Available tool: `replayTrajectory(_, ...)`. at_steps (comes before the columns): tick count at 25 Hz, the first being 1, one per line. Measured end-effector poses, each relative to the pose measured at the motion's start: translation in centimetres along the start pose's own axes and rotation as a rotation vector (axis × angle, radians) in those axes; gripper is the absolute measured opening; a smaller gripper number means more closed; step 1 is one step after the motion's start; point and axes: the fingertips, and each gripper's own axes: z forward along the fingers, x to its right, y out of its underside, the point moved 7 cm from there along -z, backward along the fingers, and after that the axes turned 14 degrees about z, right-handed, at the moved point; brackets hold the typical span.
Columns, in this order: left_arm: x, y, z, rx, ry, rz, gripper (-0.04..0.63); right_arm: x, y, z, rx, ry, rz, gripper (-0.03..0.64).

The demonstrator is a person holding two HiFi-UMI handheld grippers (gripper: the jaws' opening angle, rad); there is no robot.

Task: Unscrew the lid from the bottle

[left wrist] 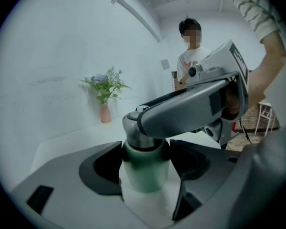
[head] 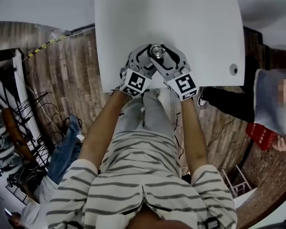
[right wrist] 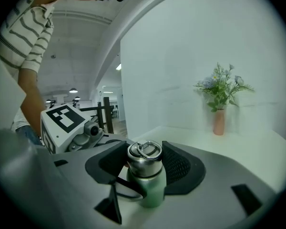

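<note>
A green bottle [left wrist: 145, 168] with a steel ring-topped lid [right wrist: 144, 159] stands near the front edge of the white table [head: 181, 18]. My left gripper [left wrist: 145, 161] is shut on the bottle's green body, a pad pressing each side just under the lid. My right gripper [right wrist: 145, 163] comes from the other side and is shut on the lid, with black pads against both its flanks. In the left gripper view one of the right gripper's fingers [left wrist: 181, 111] crosses over the lid. From above, the two grippers meet in a V around the lid [head: 157, 51].
A pink vase of flowers [right wrist: 219, 120] stands at the table's far side by the white wall. A person in a white shirt [left wrist: 193, 61] stands beyond the table. A small round hole or disc [head: 233, 69] marks the table's right side. A red basket [head: 260, 135] sits on the floor.
</note>
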Motion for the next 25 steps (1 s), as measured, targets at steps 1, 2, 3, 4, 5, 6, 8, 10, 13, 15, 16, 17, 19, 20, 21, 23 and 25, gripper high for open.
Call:
replayTrajectory(1,-0.1,0.0,0.0,0.001,-0.001,0.002,0.31,0.1,-0.1,0.1,-0.013,-0.025,-0.012,0.242)
replayTrajectory(2,-0.1,0.0,0.0,0.0,-0.001,0.002,0.31,0.3,-0.2,0.2,-0.027,-0.053,-0.024,0.242)
replayTrajectory(3,-0.2,0.1,0.0,-0.002,0.001,0.001,0.31,0.5,-0.3,0.2,-0.041,-0.083,-0.034,0.242)
replayTrajectory(4,-0.1,0.2,0.1,-0.004,0.003,0.0,0.31,0.7,-0.3,0.3,-0.056,-0.116,-0.043,0.242)
replayTrajectory(5,0.0,0.1,0.1,-0.005,0.005,-0.001,0.31,0.9,-0.5,0.2,-0.073,-0.151,-0.053,0.242)
replayTrajectory(6,0.0,0.0,0.2,-0.005,0.007,-0.001,0.31,1.1,-0.6,0.2,-0.092,-0.187,-0.066,0.242)
replayTrajectory(8,0.1,-0.3,0.1,0.0,0.003,0.004,0.31,1.4,-1.0,0.0,-0.132,-0.255,-0.1,0.242)
replayTrajectory(10,0.0,-0.3,0.1,0.001,0.001,0.006,0.31,1.6,-1.2,0.2,-0.166,-0.311,-0.129,0.242)
replayTrajectory(13,-0.1,0.0,0.1,-0.004,0.005,0.004,0.31,1.9,-1.3,0.7,-0.21,-0.387,-0.164,0.242)
replayTrajectory(15,-0.1,0.1,0.1,-0.004,0.005,0.005,0.31,2.1,-1.3,0.9,-0.231,-0.431,-0.186,0.243)
replayTrajectory(16,-0.1,0.1,0.1,-0.006,0.005,0.004,0.31,2.2,-1.4,1.0,-0.241,-0.453,-0.191,0.244)
replayTrajectory(17,-0.1,0.1,0.0,-0.008,0.006,0.003,0.31,2.3,-1.5,1.0,-0.252,-0.474,-0.194,0.244)
replayTrajectory(19,0.0,0.0,0.0,-0.01,0.006,0.003,0.31,2.4,-1.8,1.0,-0.276,-0.507,-0.199,0.244)
replayTrajectory(20,0.0,-0.1,0.0,-0.009,0.007,0.004,0.31,2.4,-1.8,1.0,-0.289,-0.515,-0.202,0.244)
replayTrajectory(21,0.1,-0.2,0.0,-0.009,0.008,0.005,0.31,2.4,-1.9,1.0,-0.297,-0.516,-0.204,0.245)
replayTrajectory(23,0.2,0.0,-0.1,-0.011,0.01,0.005,0.31,2.4,-2.1,1.0,-0.289,-0.486,-0.188,0.267)
replayTrajectory(25,0.1,0.1,-0.1,-0.012,0.008,0.003,0.31,2.4,-2.4,0.7,-0.243,-0.417,-0.156,0.35)
